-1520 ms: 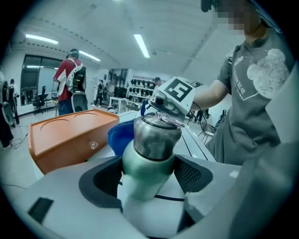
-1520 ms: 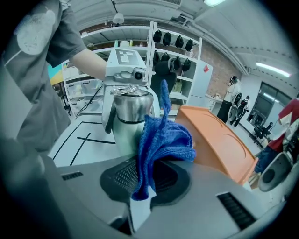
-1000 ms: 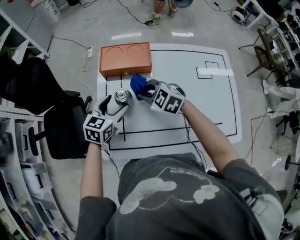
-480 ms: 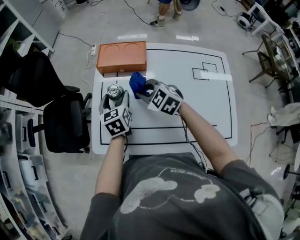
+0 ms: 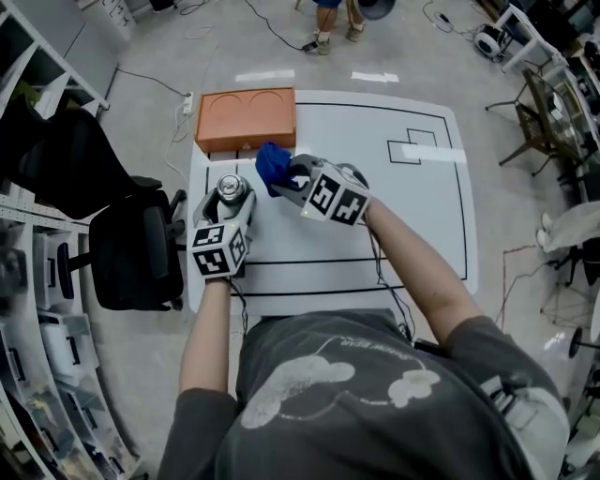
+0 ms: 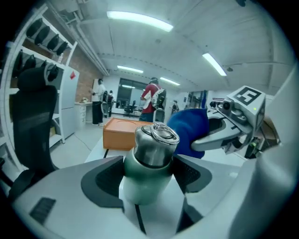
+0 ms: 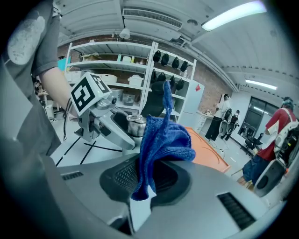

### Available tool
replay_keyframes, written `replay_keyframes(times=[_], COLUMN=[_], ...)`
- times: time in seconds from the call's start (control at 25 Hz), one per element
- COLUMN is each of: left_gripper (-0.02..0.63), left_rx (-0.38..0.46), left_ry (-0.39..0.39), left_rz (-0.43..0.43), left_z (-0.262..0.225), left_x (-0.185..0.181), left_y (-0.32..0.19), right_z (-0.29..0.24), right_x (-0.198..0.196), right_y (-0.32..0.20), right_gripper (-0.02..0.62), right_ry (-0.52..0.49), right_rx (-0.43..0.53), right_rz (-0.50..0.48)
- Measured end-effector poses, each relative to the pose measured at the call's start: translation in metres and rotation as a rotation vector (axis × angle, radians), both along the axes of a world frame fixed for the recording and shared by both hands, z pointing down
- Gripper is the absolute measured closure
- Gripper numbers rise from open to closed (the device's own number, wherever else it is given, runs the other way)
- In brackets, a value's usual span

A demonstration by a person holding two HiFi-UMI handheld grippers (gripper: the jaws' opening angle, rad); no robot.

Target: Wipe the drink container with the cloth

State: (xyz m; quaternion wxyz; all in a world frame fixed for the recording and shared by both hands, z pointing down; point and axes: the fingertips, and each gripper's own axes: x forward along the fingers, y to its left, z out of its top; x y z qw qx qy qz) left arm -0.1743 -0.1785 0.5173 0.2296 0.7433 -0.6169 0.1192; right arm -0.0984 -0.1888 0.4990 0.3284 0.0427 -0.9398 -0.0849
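Observation:
The drink container (image 5: 229,188), a pale green bottle with a steel ring-top cap, stands on the white table. My left gripper (image 5: 232,202) is shut on its green body (image 6: 148,173); the jaws have just been closing with the bottle between the pads. My right gripper (image 5: 287,178) is shut on a bunched blue cloth (image 5: 273,165). The cloth (image 6: 188,130) hangs just right of the cap, and whether it touches I cannot tell. In the right gripper view the cloth (image 7: 161,140) stands up from the jaws, with the bottle's cap (image 7: 136,125) behind it.
An orange tray (image 5: 246,116) with two round recesses lies at the table's far left edge. The white table top (image 5: 412,216) carries black lines. A black office chair (image 5: 141,248) and shelving stand to the left. A person (image 5: 328,14) stands beyond the table.
My left gripper has swung round the bottle: its marker cube went from lower left to straight below it. The right gripper and the cloth have kept their place.

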Motion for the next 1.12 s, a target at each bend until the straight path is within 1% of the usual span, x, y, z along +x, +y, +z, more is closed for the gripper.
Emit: replay_keyframes(times=[0.12,0.36,0.48,0.6,0.76,0.92,1.04,1.12], left_gripper=[0.278,0.279,0.278,0.278,0.278,0.278,0.278,0.277], left_rx=[-0.007,-0.017,-0.020,-0.020,-0.017,-0.016,-0.009,-0.004], left_ry=[-0.001,-0.008,-0.015,-0.016,-0.013,-0.010,0.009,0.023], left_rz=[0.165,0.488,0.636,0.765,0.916,1.045,1.106,1.117], left_z=[0.000,0.000,-0.002,-0.003,-0.004,-0.006,-0.005,-0.005], left_x=[0.000,0.001,0.001,0.001,0.000,-0.002,-0.002,-0.002], left_y=[-0.001,-0.001,0.000,0.002,0.003,0.005,0.006,0.005], right_z=[-0.010,-0.014,-0.010,-0.002,0.006,0.022,0.040,0.052], right_x=[-0.017,-0.047,-0.057,-0.061,-0.060,-0.059,-0.055,-0.054], right_y=[0.000,0.003,0.008,0.009,0.007,0.006,0.008,0.010], right_gripper=[0.552,0.552,0.552,0.552,0.552,0.552,0.552,0.552], right_ry=[-0.005,-0.027,-0.006,0.018,0.041,0.066,0.098,0.109], right_rx=[0.016,-0.006,-0.035,-0.077,-0.120,-0.161,-0.188,-0.204], right_rz=[-0.056,-0.118,-0.160,-0.184,-0.191,-0.156,-0.121,-0.098])
